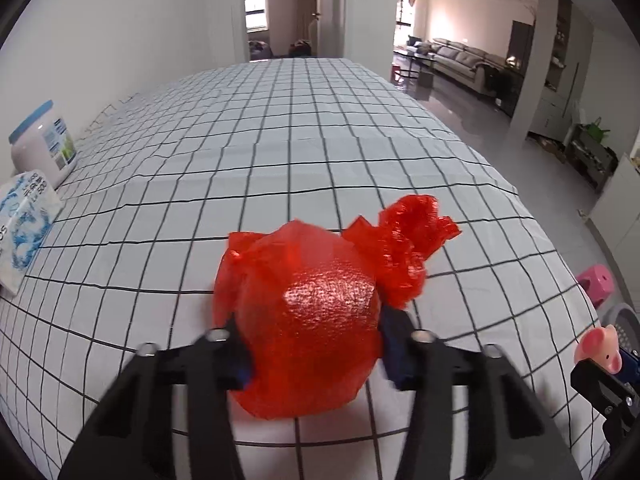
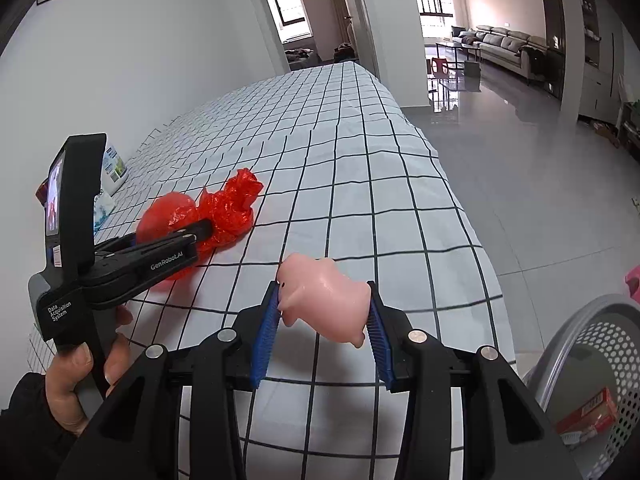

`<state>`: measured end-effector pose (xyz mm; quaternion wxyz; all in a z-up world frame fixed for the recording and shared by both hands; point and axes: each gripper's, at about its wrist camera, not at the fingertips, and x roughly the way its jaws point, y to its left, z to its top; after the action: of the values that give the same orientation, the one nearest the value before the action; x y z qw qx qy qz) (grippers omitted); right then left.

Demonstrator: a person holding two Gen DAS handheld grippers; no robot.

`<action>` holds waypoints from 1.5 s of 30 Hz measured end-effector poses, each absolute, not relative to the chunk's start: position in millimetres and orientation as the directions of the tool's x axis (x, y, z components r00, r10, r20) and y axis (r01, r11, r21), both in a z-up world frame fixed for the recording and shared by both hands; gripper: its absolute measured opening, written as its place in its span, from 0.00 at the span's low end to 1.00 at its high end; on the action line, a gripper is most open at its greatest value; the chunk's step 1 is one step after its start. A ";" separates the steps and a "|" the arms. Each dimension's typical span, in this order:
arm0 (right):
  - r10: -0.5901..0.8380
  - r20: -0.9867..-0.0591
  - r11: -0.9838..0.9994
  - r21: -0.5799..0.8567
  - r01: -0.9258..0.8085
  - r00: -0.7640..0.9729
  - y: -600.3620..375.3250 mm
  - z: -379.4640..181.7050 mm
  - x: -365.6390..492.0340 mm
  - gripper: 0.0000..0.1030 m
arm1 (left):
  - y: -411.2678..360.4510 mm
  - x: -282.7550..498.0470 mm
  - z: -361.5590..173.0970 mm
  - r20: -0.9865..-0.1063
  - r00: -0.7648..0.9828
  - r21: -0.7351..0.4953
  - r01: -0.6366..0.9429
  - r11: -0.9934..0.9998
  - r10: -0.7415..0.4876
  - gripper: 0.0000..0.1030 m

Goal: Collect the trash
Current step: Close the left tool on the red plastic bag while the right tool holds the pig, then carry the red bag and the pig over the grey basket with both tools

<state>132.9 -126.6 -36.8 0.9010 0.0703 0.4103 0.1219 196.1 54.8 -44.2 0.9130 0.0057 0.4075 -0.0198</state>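
Note:
A red plastic bag with a round lump inside lies on the checked tablecloth. My left gripper has its blue pads on either side of the lump and is shut on it; it also shows in the right wrist view with the bag. My right gripper is shut on a pink rubber pig, held above the table's near right edge. The pig shows at the right edge of the left wrist view.
A grey perforated bin stands on the floor to the right, with a red box inside. A white tub with a blue lid and a tissue pack sit at the table's left. A pink stool stands on the floor.

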 end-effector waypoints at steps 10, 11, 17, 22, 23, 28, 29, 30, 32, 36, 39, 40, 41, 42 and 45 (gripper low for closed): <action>0.264 -0.711 0.963 0.236 -0.132 0.651 -141.0 -32.6 115.5 0.39 | 44.9 176.4 -28.3 -0.709 0.702 -0.018 0.066 0.998 -0.060 0.14; 0.262 -0.711 0.963 0.237 -0.129 0.653 -142.7 -32.3 113.8 0.39 | 44.4 174.8 -26.4 -0.706 0.705 -0.019 0.069 0.997 -0.062 0.14; 0.254 -0.699 0.963 0.246 -0.108 0.669 -154.1 -29.9 99.5 0.39 | 34.5 152.6 -15.0 -0.687 0.721 -0.027 0.095 0.995 -0.087 0.14; 0.239 -0.690 0.964 0.254 -0.080 0.683 -167.7 -30.6 84.6 0.39 | 23.0 129.5 -7.6 -0.673 0.731 -0.033 0.122 0.992 -0.112 0.14; 0.234 -0.689 0.964 0.254 -0.074 0.685 -170.9 -31.3 80.4 0.39 | 19.8 123.2 -6.1 -0.669 0.734 -0.030 0.129 0.991 -0.116 0.14; 0.211 -0.686 0.965 0.261 -0.036 0.697 -192.1 -33.6 58.9 0.39 | -3.3 99.2 -1.7 -0.659 0.739 -0.025 0.167 0.986 -0.141 0.14; 0.204 -0.683 0.965 0.262 -0.026 0.701 -198.2 -33.3 53.4 0.39 | -9.4 94.2 -0.8 -0.657 0.739 -0.023 0.176 0.984 -0.147 0.14; 0.199 -0.682 0.965 0.261 -0.020 0.704 -200.9 -33.1 49.6 0.39 | -13.7 91.0 -0.2 -0.657 0.739 -0.023 0.183 0.983 -0.153 0.14; 0.182 -0.675 0.966 0.259 -0.001 0.715 -212.8 -31.8 38.4 0.39 | -28.8 80.8 1.6 -0.655 0.736 -0.027 0.208 0.978 -0.174 0.14; 0.149 -0.663 0.964 0.264 0.043 0.734 -241.9 -29.0 12.2 0.39 | -57.0 63.5 5.3 -0.651 0.729 -0.030 0.256 0.966 -0.213 0.14; 0.118 -0.659 0.961 0.265 0.082 0.743 -266.1 -28.6 -6.3 0.39 | -80.8 52.5 8.6 -0.647 0.721 -0.036 0.298 0.954 -0.250 0.14; 0.109 -0.658 0.960 0.265 0.094 0.745 -272.8 -28.8 -11.2 0.39 | -87.6 49.5 9.3 -0.646 0.717 -0.040 0.311 0.950 -0.262 0.14; 0.097 -0.658 0.958 0.266 0.110 0.746 -280.9 -29.4 -17.0 0.39 | -97.0 44.7 9.8 -0.645 0.712 -0.043 0.329 0.943 -0.278 0.14; 0.088 -0.659 0.956 0.267 0.124 0.747 -287.8 -30.5 -22.0 0.39 | -104.9 40.6 9.7 -0.644 0.707 -0.046 0.344 0.938 -0.291 0.14; 0.054 -0.663 0.944 0.278 0.179 0.747 -315.0 -37.0 -39.7 0.39 | -128.7 29.3 8.2 -0.645 0.692 -0.048 0.388 0.921 -0.325 0.14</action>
<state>-39.7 -315.0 -37.0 0.9200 0.1643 0.3542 -0.0340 29.3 -128.7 8.2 0.9186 0.0457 0.3412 -0.1939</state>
